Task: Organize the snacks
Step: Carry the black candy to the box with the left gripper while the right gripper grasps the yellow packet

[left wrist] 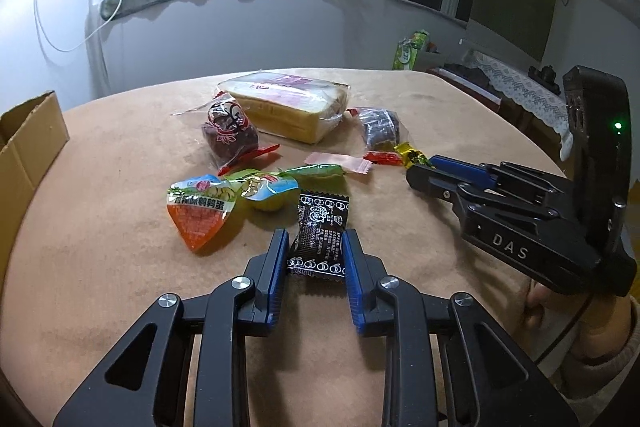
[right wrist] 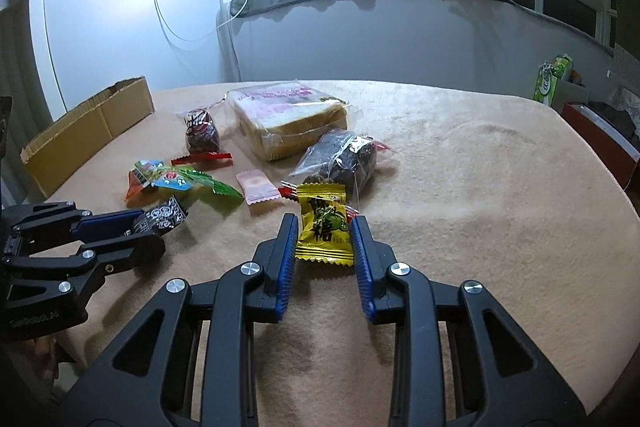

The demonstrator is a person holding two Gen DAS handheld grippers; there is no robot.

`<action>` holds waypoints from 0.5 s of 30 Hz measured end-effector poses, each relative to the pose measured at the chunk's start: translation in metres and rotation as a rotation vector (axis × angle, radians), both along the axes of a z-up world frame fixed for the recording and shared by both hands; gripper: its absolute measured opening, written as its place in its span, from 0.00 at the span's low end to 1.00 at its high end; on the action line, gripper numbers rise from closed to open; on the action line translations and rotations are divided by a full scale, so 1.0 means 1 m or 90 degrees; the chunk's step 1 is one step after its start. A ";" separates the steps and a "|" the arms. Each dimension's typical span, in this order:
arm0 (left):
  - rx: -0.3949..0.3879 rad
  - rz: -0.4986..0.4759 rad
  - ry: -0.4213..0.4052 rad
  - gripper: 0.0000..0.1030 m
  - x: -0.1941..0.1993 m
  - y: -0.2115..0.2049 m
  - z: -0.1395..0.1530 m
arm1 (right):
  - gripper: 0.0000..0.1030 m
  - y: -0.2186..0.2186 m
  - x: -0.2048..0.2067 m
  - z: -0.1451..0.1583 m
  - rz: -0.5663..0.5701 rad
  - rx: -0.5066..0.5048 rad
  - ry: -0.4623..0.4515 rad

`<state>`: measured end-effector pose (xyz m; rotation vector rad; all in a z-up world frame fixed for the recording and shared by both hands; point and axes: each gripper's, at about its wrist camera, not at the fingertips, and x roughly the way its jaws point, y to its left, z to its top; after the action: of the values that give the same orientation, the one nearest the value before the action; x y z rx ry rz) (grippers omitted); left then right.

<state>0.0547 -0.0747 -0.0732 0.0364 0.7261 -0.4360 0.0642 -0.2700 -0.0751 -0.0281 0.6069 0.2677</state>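
Snacks lie scattered on a tan-covered table (left wrist: 120,267). My left gripper (left wrist: 315,239) is shut on a black printed packet (left wrist: 322,215), its blue pads pressing both sides. The right wrist view shows that left gripper (right wrist: 150,231) at the left with the black packet (right wrist: 164,215) in it. My right gripper (right wrist: 325,227) is shut on a yellow candy (right wrist: 320,211). In the left wrist view the right gripper (left wrist: 422,167) reaches in from the right, with the yellow candy (left wrist: 412,153) at its tips. A bagged bread loaf (left wrist: 288,107) sits behind.
An open cardboard box (right wrist: 88,131) stands at the table's left edge. Between the box and the grippers lie an orange-and-green egg packet (left wrist: 200,211), a green packet (left wrist: 316,173), a pink candy (left wrist: 340,161), a red candy (left wrist: 382,157) and two dark wrapped snacks (left wrist: 228,131) (left wrist: 378,127).
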 end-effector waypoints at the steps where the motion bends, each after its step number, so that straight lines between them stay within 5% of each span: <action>1: -0.002 0.000 0.000 0.24 -0.001 0.000 0.000 | 0.27 0.000 -0.001 0.000 0.001 0.002 -0.003; 15: -0.031 0.022 -0.035 0.24 -0.013 0.019 0.020 | 0.27 -0.015 -0.009 0.013 0.001 0.098 -0.005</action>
<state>0.0417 -0.0561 -0.0534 -0.0094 0.6610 -0.4177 0.0554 -0.2849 -0.0618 0.1184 0.5765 0.3153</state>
